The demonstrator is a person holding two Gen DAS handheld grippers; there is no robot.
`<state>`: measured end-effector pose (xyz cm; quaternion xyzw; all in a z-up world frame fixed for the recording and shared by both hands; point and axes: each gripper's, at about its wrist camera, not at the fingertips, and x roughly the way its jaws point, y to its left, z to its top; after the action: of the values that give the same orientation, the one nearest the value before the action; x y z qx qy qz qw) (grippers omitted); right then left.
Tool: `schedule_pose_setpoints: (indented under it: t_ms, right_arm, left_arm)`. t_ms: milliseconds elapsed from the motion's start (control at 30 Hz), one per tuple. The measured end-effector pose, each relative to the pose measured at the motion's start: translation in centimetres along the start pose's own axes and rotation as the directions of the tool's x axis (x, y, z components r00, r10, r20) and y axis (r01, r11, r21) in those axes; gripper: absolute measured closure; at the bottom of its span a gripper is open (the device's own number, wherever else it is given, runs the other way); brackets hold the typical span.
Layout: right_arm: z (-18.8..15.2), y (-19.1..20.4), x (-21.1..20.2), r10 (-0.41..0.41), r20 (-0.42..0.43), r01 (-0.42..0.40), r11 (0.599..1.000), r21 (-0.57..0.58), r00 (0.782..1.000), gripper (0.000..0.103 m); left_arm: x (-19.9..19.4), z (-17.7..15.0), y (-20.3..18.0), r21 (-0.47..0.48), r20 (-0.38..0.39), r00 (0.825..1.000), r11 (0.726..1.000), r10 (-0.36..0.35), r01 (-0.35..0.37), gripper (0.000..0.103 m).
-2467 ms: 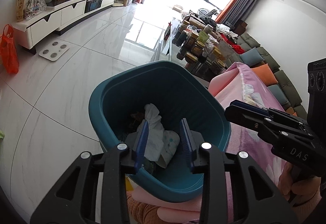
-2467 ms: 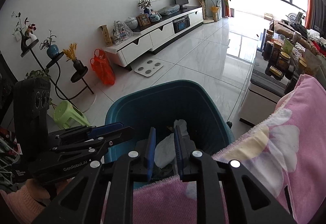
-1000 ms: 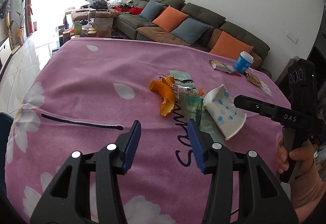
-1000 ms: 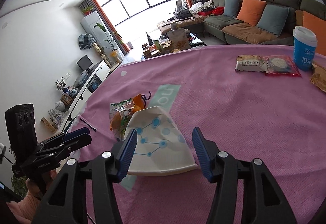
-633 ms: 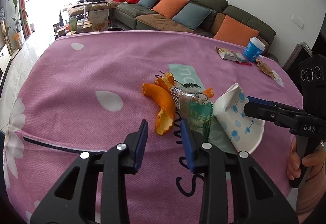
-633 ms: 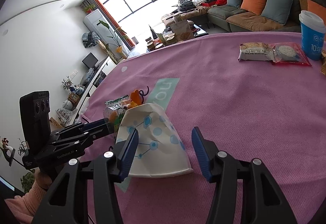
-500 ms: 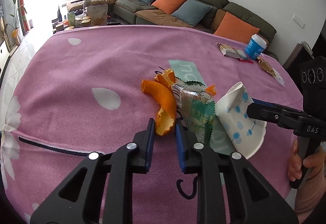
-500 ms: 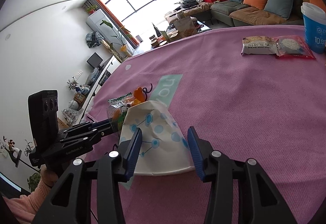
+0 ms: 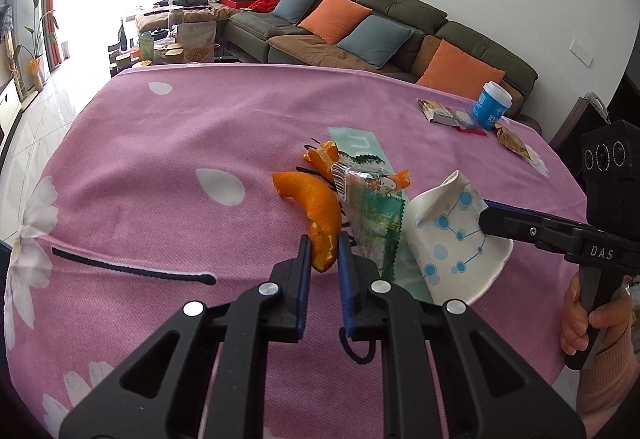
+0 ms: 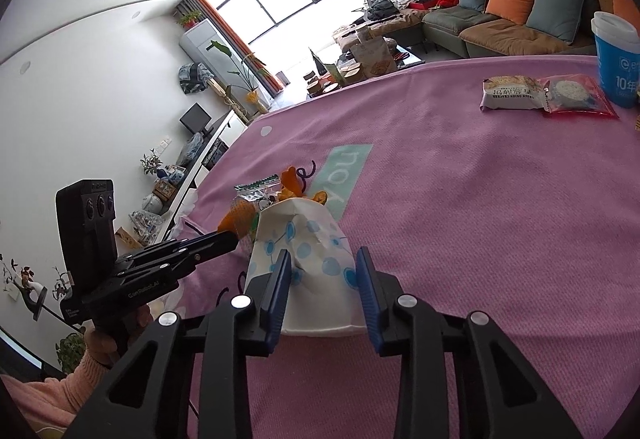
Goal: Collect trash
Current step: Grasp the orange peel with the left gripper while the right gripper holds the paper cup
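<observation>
Pink floral tablecloth (image 9: 160,143) beneath both tools; blue paper cup (image 9: 491,105) and snack packets (image 10: 548,93) lie well ahead. Right gripper (image 10: 324,281), jaws fairly wide, straddles the crushed white paper cup (image 10: 308,239), rim toward the tool, without clamping it. Left gripper (image 9: 323,259), jaws narrow, brackets the near end of the orange peel (image 9: 316,211), whose long axis runs away from it; contact unclear. Green wrapper (image 9: 372,215) lies just right.

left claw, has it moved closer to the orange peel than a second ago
Yes. The left claw has advanced toward the sofa side and narrowed; its blue pads now flank the near end of the orange peel.
</observation>
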<state>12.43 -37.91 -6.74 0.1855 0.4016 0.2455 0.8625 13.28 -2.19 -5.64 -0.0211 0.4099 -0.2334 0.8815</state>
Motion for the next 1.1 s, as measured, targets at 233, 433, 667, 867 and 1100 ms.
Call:
schedule_pose_setpoints:
  t_ms: [233,433,667,867,1100]
  right_arm:
    - [-0.3,0.6,-0.2,0.006,0.009,-0.006,1.000,-0.002,1.000,0.100]
    - [-0.4,-0.3,0.4,0.035,-0.014,-0.034,0.997,0.062,0.999,0.049]
    - [-0.8,0.0,1.6,0.079,-0.065,-0.074,0.994,0.077,0.995,0.064]
    - [-1.0,0.6,1.0,0.064,-0.042,-0.061,0.996,0.057,0.997,0.069]
    - [-1.1,2.4,0.2,0.068,-0.017,-0.067,0.998,0.008,0.998,0.070]
  left_arm:
    - [-2.9,-1.8,1.5,-0.042,0.038,0.999,0.999,0.025,-0.023,0.090]
    - [-4.7,-3.0,2.7,-0.073,0.054,0.998,0.997,0.018,-0.014,0.090]
    - [-5.7,-3.9,3.4,-0.091,0.061,0.998,0.996,0.021,-0.015,0.090]
    - [-6.9,-4.8,4.0,-0.104,0.074,0.997,0.994,0.028,-0.020,0.090]
    - [-8.4,-5.7,4.4,-0.117,0.094,0.995,0.993,0.040,-0.029,0.090]
